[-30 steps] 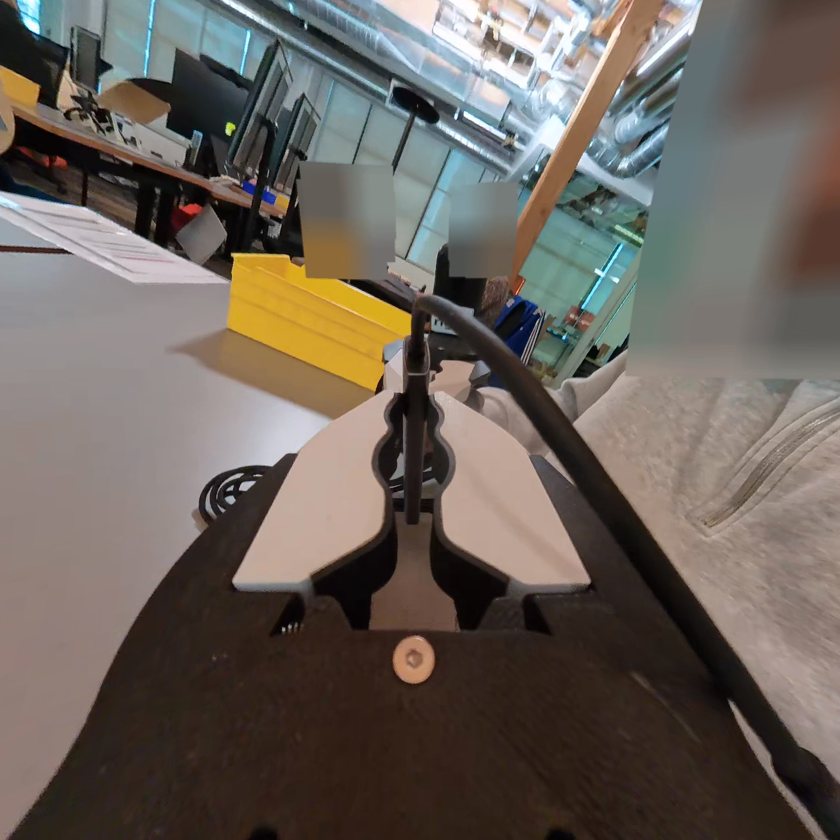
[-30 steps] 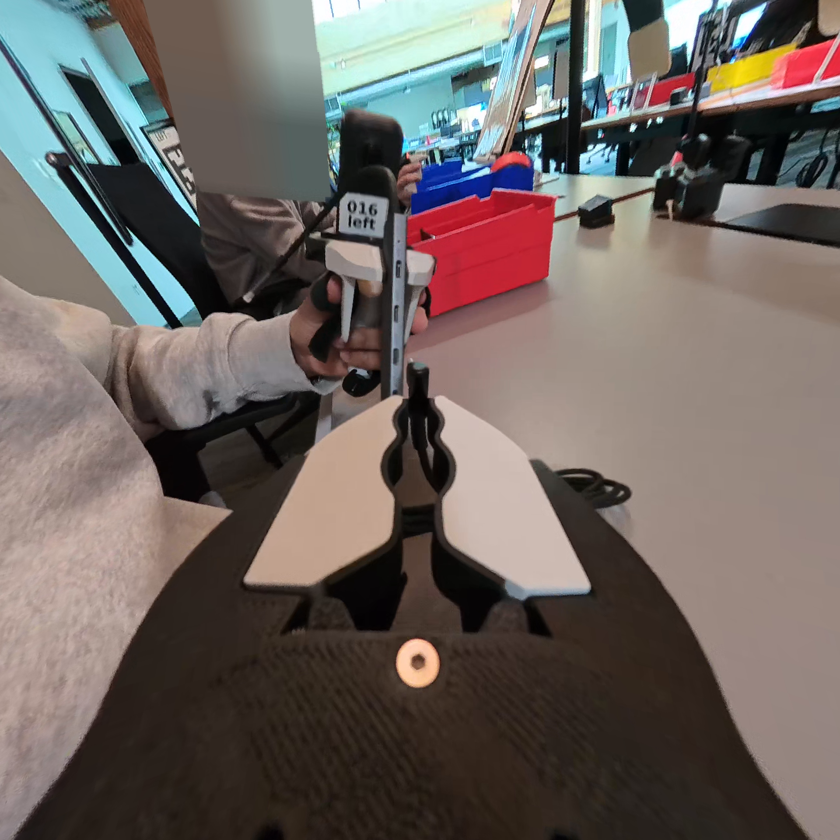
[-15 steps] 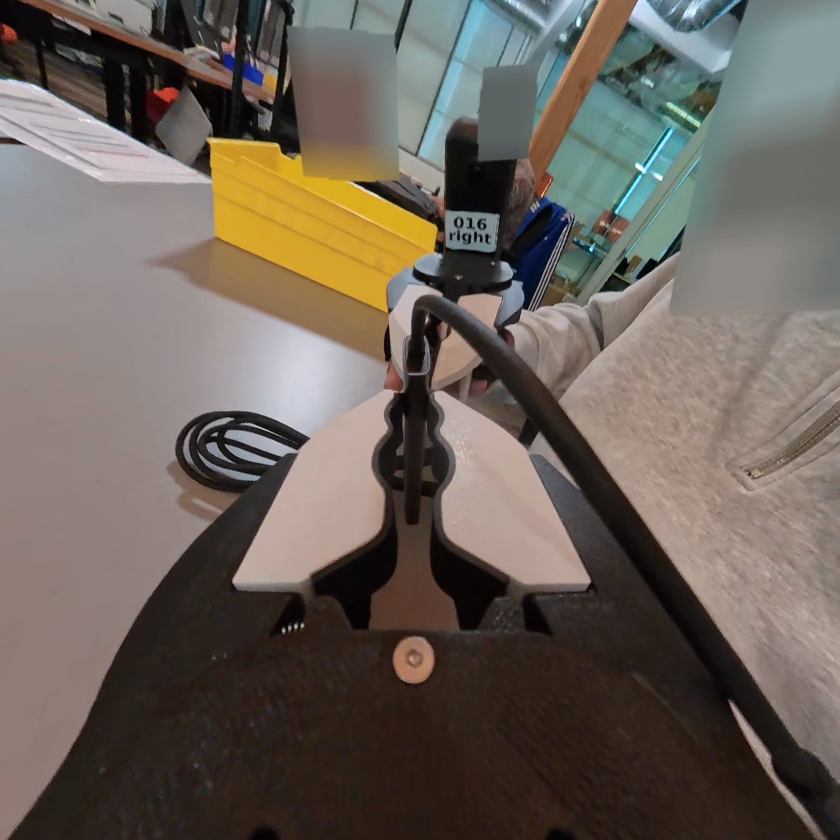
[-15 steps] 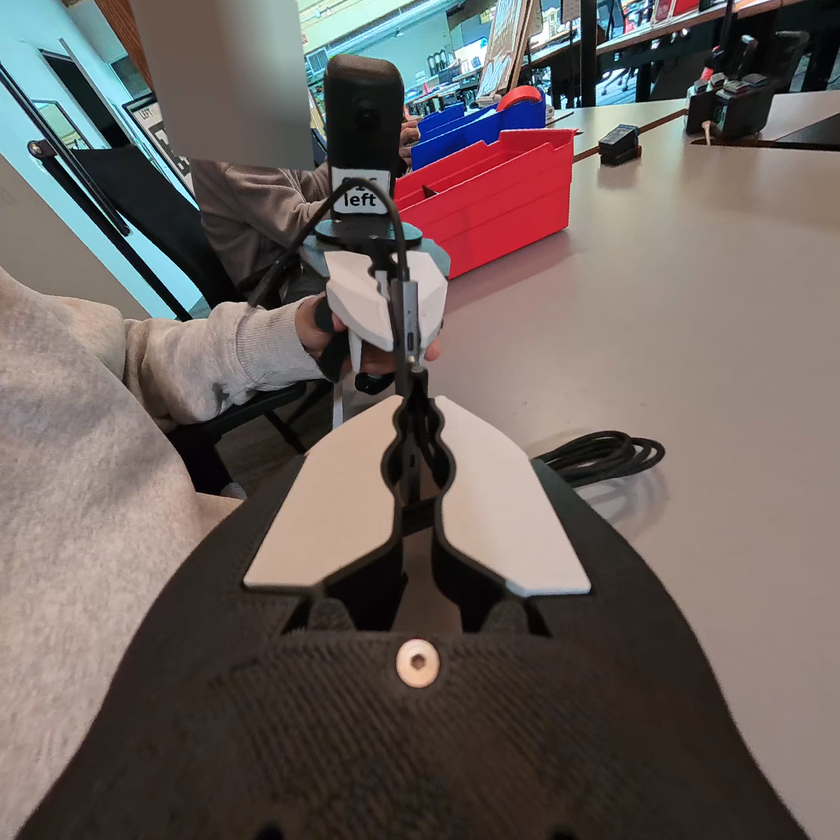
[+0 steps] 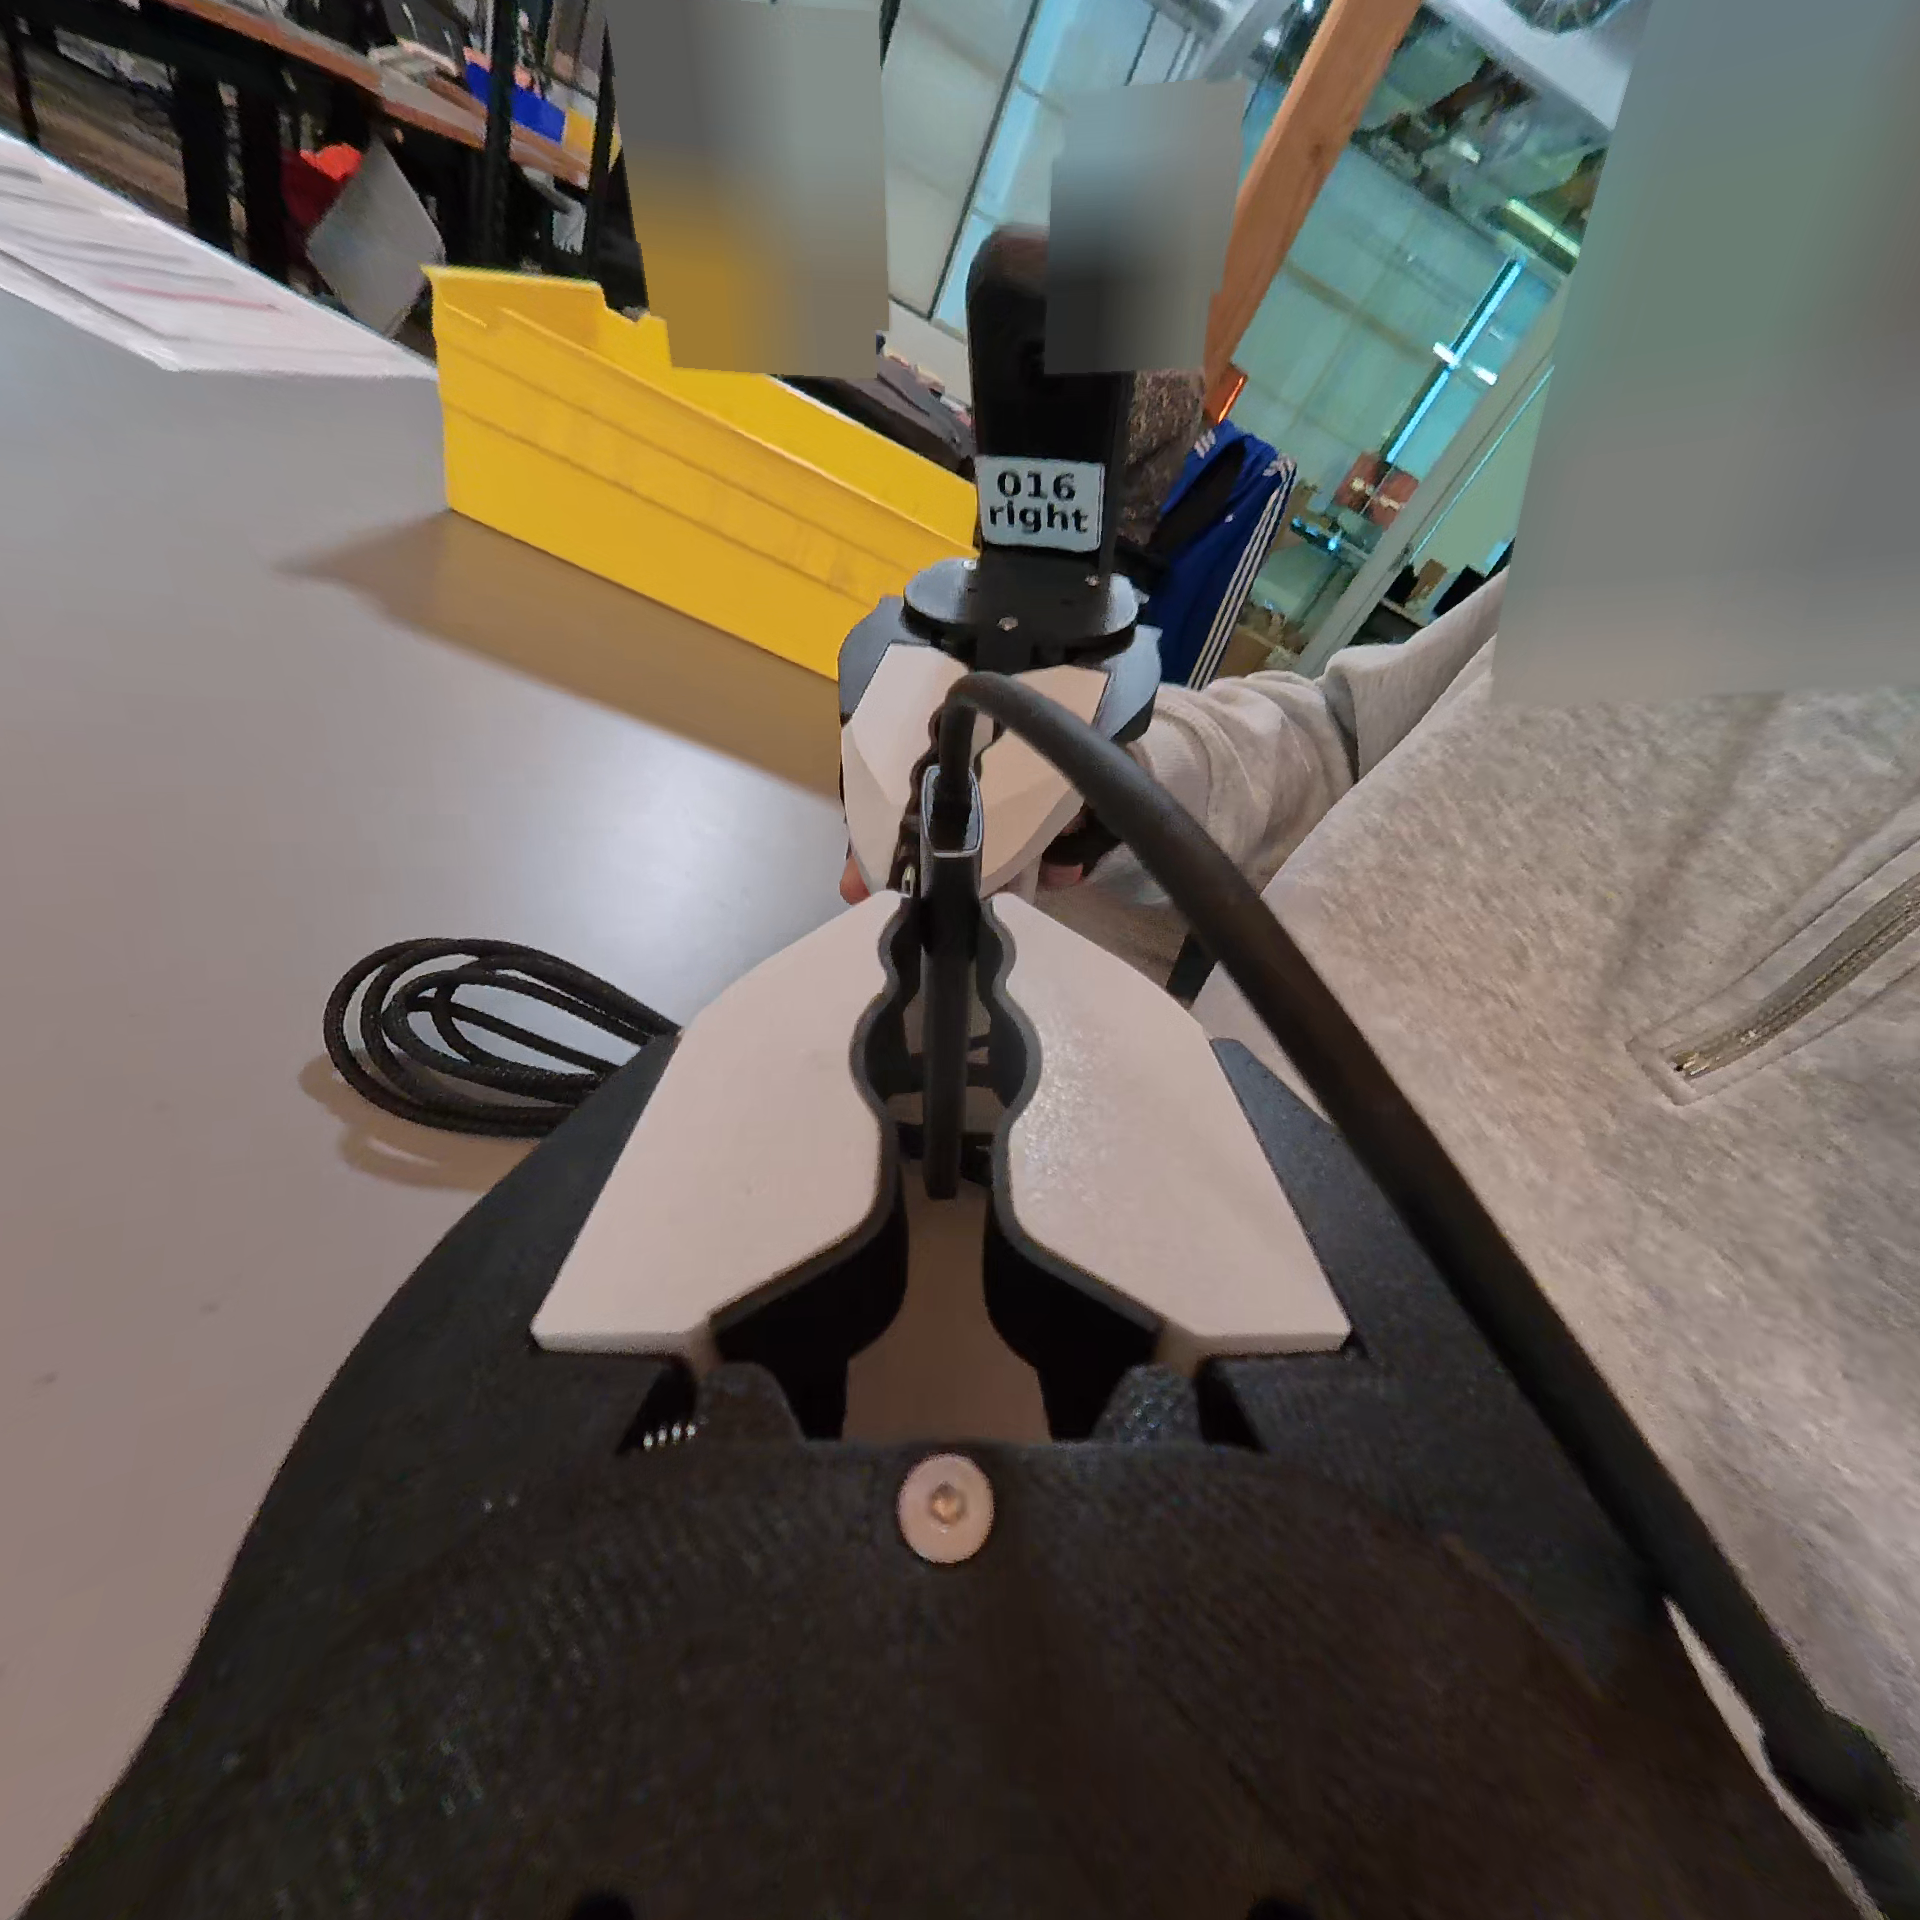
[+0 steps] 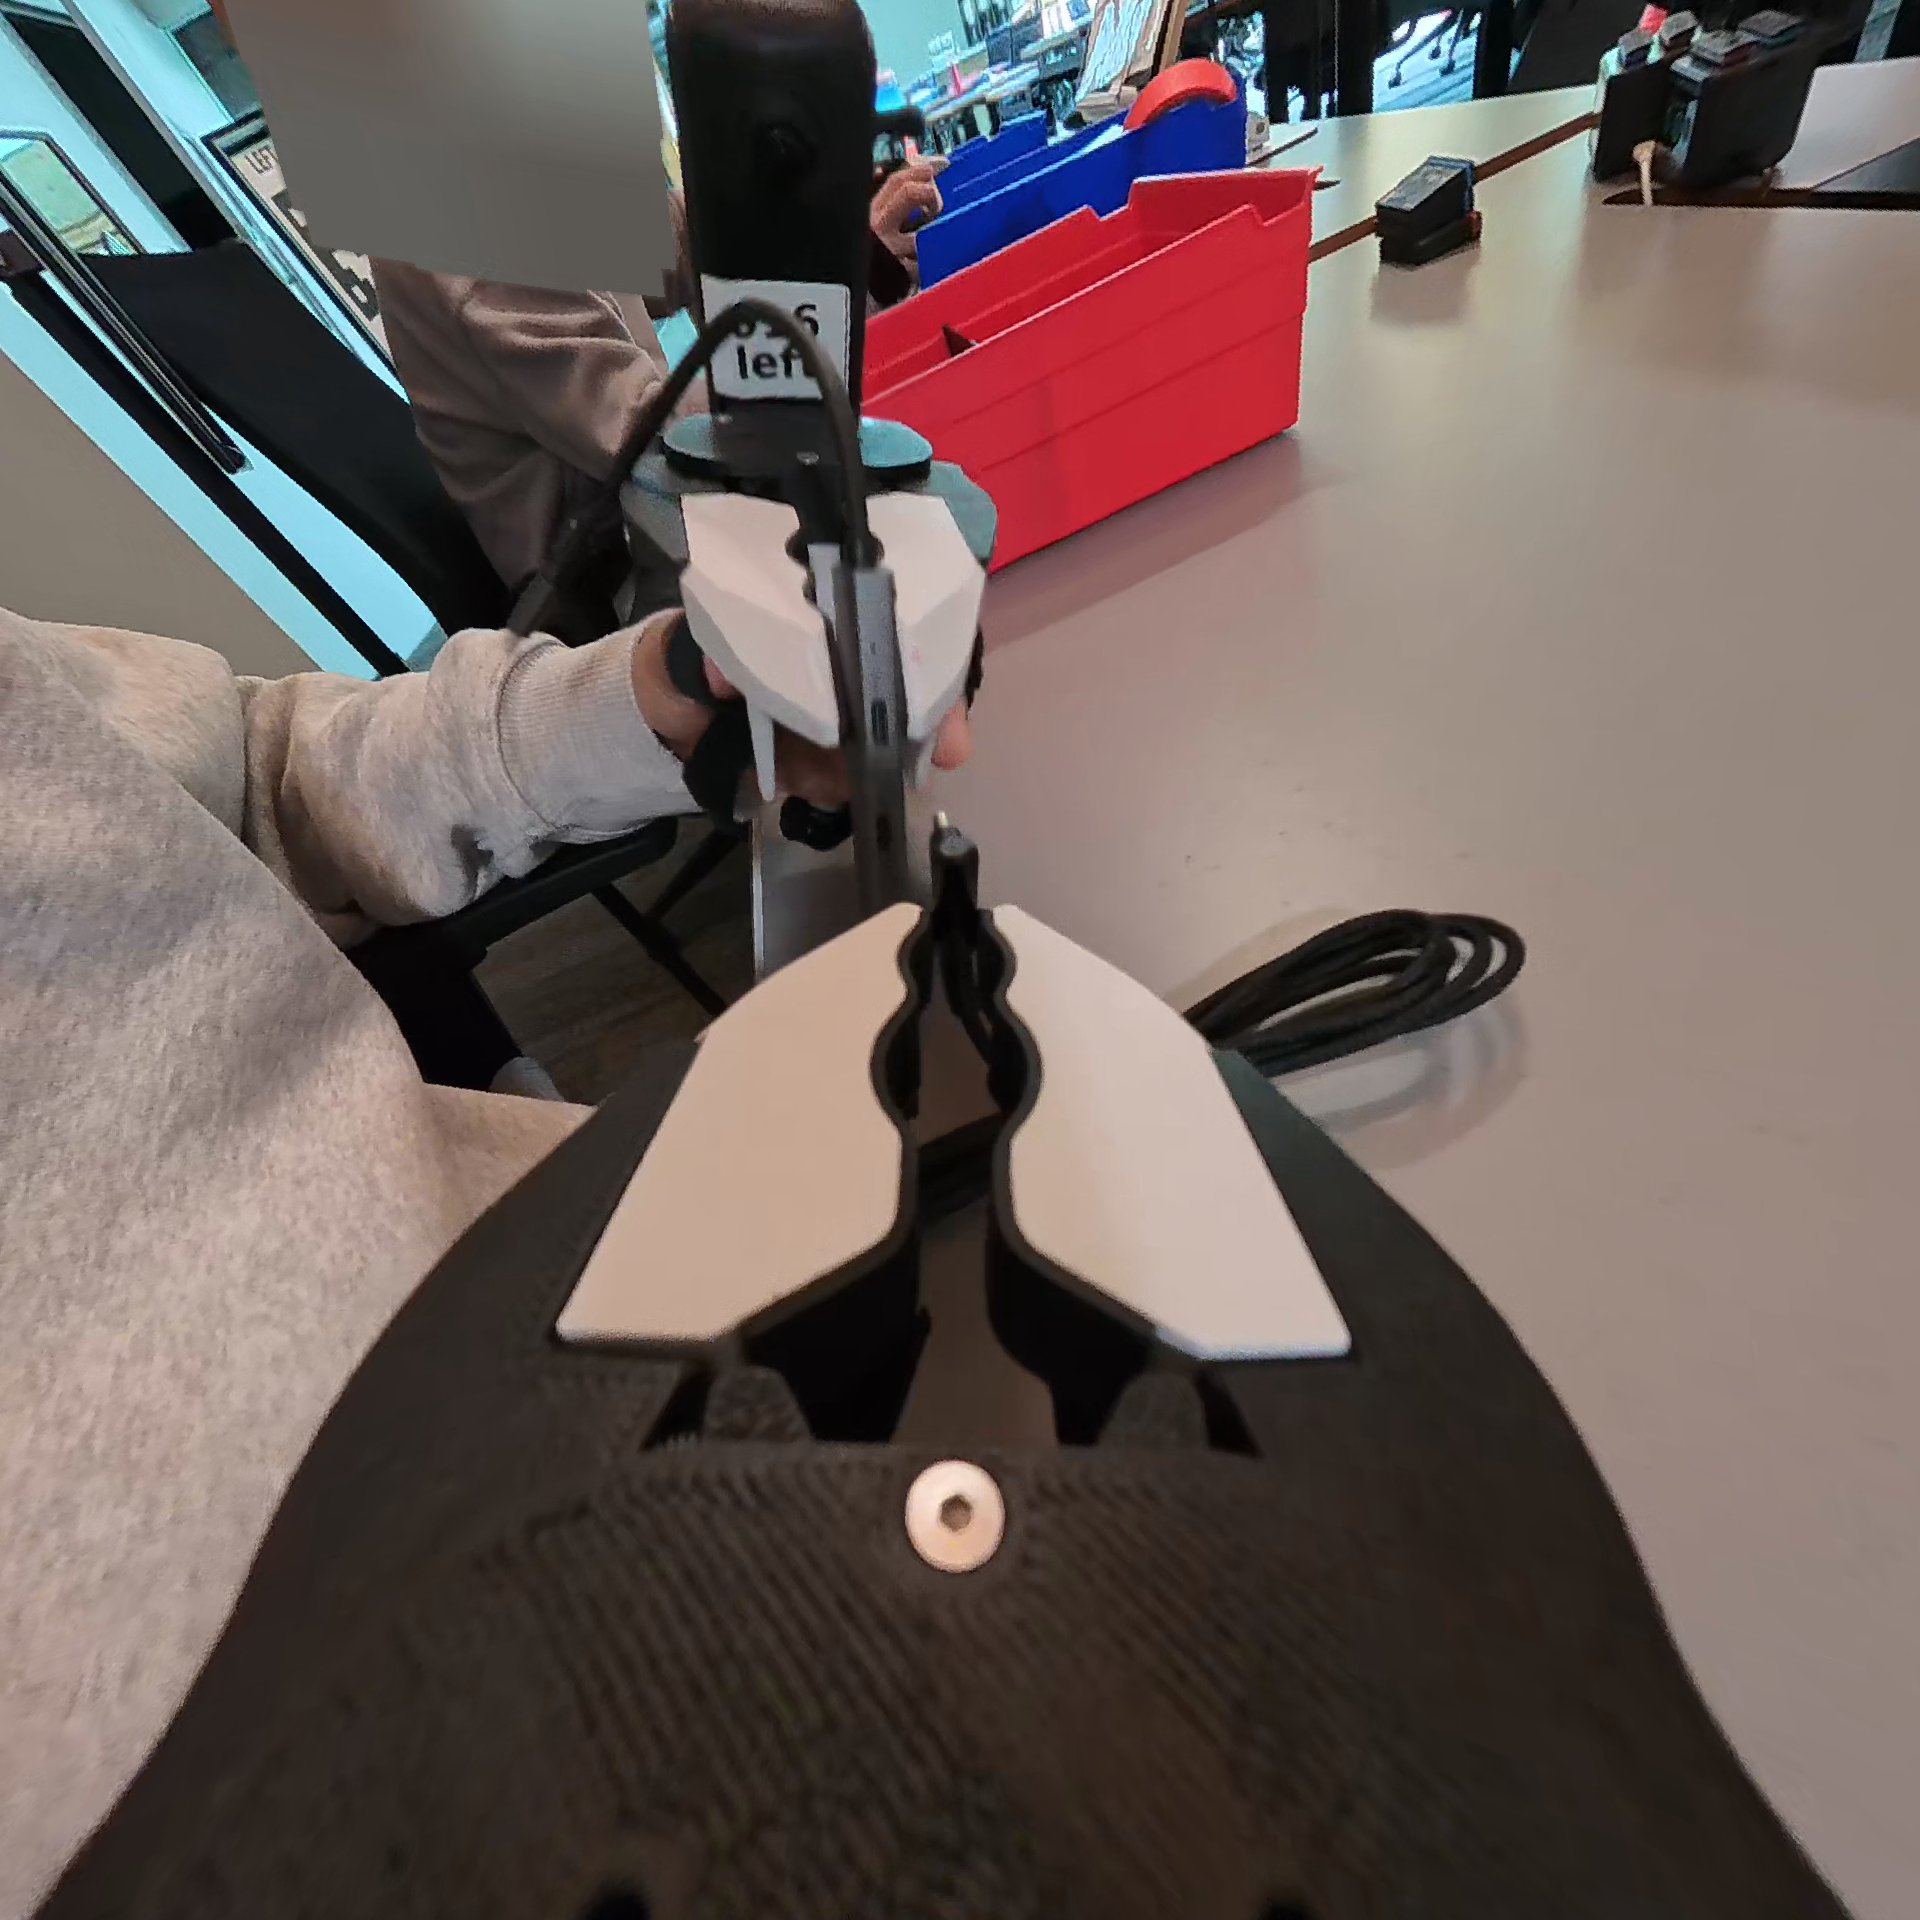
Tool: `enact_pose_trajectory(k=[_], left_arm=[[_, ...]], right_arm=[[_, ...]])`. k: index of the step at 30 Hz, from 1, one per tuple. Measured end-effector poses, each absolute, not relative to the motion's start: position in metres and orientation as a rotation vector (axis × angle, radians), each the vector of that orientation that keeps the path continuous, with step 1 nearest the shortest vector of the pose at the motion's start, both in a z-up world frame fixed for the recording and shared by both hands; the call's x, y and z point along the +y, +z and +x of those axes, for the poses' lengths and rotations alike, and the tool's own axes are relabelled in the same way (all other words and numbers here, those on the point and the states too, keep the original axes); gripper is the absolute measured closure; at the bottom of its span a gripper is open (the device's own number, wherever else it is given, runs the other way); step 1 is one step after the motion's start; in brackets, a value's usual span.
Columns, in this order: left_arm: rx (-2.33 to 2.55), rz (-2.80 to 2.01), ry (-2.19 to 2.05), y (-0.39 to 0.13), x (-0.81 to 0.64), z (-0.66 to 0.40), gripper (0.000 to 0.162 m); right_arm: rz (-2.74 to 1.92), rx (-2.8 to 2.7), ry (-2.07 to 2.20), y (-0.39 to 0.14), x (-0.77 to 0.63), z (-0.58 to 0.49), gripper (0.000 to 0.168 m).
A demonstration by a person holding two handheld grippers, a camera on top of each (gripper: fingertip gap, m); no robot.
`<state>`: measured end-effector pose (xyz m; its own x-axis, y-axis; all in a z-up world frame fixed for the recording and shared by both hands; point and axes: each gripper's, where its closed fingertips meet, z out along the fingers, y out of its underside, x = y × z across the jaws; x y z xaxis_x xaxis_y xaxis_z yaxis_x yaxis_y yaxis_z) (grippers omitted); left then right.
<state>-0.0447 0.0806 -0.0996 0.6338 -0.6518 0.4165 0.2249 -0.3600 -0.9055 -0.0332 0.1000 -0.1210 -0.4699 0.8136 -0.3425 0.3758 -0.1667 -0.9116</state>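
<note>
Slim grey hub (image 5: pixel 943 997) clenched in left hand-held gripper (image 5: pixel 943 935), cable plug (image 6: pixel 954 852) pinched in right hand-held gripper (image 6: pixel 956 925), just beside hub.

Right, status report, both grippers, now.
Left gripper shut on slim grey hub. Right gripper shut on cable plug, tip just beside hub, apart. Coiled cable on table.

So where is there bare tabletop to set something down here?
Bare table lies between the red bin and the coiled black cable, and between that coil and the yellow bin. The near edge, where both grippers meet, is crowded.
</note>
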Motion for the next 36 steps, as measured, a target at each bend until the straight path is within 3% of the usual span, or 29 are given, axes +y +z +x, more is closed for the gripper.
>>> enact_pose_trajectory(k=[15, 36], left_arm=[[0.194, -1.441, -0.968, -0.047, 0.071, -0.083, 0.153], [0.322, -1.532, -0.859, -0.048, 0.072, -0.061, 0.153]], right_arm=[[-1.380, -1.855, 1.627, -0.131, 0.091, -0.030, 0.160], [-1.327, -1.991, 1.448, -0.135, 0.078, -0.025, 0.161]])
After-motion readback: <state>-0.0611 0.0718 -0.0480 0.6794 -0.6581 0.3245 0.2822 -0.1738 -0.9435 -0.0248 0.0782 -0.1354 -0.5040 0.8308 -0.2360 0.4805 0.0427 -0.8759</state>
